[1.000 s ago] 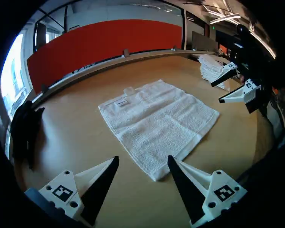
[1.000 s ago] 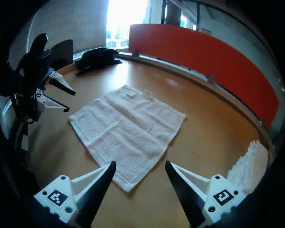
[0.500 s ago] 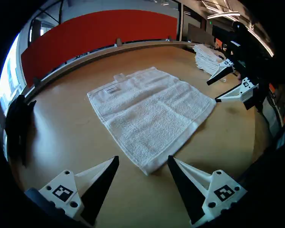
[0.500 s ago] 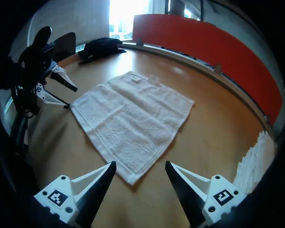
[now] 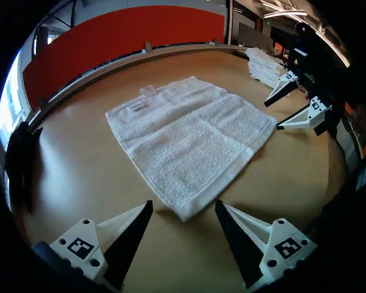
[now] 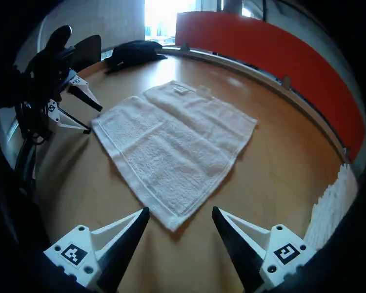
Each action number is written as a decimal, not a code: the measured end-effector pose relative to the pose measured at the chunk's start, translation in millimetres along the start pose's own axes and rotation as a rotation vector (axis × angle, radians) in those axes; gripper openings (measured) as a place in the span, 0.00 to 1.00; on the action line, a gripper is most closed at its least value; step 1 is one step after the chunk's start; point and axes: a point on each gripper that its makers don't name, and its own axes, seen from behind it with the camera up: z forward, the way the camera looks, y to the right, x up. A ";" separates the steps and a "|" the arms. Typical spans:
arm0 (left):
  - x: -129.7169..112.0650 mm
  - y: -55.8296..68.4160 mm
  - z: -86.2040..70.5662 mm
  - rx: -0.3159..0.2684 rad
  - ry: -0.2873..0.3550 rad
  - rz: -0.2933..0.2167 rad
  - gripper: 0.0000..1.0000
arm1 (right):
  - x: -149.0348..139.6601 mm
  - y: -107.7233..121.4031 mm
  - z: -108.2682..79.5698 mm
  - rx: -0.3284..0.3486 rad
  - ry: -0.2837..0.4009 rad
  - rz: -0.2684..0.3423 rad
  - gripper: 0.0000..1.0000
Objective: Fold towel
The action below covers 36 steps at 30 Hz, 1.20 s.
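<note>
A white towel (image 5: 189,136) lies flat on the wooden table (image 5: 85,156), with a label near its far edge. In the left gripper view its near corner sits just ahead of my open left gripper (image 5: 183,215). Farther off at the right, my right gripper (image 5: 280,115) hangs open by the towel's right corner. In the right gripper view the towel (image 6: 173,141) spreads in front of my open right gripper (image 6: 179,222), its near corner between the fingertips. At the far left, the left gripper (image 6: 88,117) is open beside the towel's left corner. Neither gripper holds anything.
A stack of folded white towels (image 5: 263,66) stands at the far right of the table, seen too as towels (image 6: 332,210) in the right gripper view. A black bag (image 6: 132,51) lies at the table's far end. A red partition (image 5: 129,36) runs behind the table edge.
Both grippers have moved closer to the towel; its near corners now sit right between or just ahead of the fingertips. The towel itself has not moved.
</note>
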 end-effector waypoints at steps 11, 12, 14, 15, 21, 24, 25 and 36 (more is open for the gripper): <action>-1.9 1.8 2.3 0.000 -0.002 -0.002 0.94 | -6.0 -5.4 4.3 0.031 -0.013 -0.008 0.90; -2.0 1.8 2.3 0.000 -0.002 -0.003 0.94 | -6.2 -5.9 4.4 0.035 -0.013 -0.005 0.88; -2.3 1.9 2.3 -0.001 -0.003 -0.005 0.94 | -6.7 -6.5 4.3 0.041 -0.011 0.001 0.86; -2.3 1.9 2.2 0.000 -0.004 -0.005 0.93 | -6.9 -6.8 4.4 0.043 -0.010 0.001 0.85; -2.0 3.7 1.8 0.001 -0.009 -0.006 0.85 | -6.7 -9.2 5.2 0.053 -0.005 -0.008 0.74; -1.8 4.3 1.8 0.005 -0.013 -0.012 0.80 | -6.6 -9.7 5.4 0.057 -0.008 -0.011 0.68; -1.7 3.9 1.7 0.007 -0.013 -0.015 0.78 | -6.6 -9.9 5.5 0.059 -0.009 -0.013 0.67; -0.8 -0.5 1.4 0.035 -0.022 -0.049 0.52 | -7.4 -11.0 4.8 0.065 -0.008 -0.015 0.40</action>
